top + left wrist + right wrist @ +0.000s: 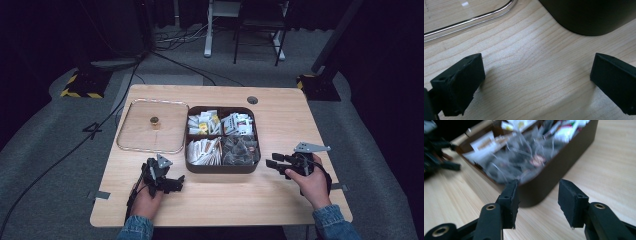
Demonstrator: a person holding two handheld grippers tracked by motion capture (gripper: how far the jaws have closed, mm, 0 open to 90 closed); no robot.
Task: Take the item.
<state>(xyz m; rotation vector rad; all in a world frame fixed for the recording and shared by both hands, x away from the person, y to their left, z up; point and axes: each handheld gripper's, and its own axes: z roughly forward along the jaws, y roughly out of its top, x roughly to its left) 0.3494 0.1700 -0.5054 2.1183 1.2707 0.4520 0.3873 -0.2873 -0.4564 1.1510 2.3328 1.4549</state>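
The right gripper, jaws half-open and empty, faces the brown box of tea sachets on the desk. The left gripper rests wide open. Next, I'd judge, it reaches over the rim for a sachet.

floor: grey carpet | walls: dark | furniture: light wooden table, white desk legs behind | cables across carpet

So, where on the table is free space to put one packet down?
Bare wood lies along the front edge of the table, between the left gripper and the right gripper, in front of the dark box. The strip right of the box is free too. The box is crowded with packets; the clear lid takes the left.
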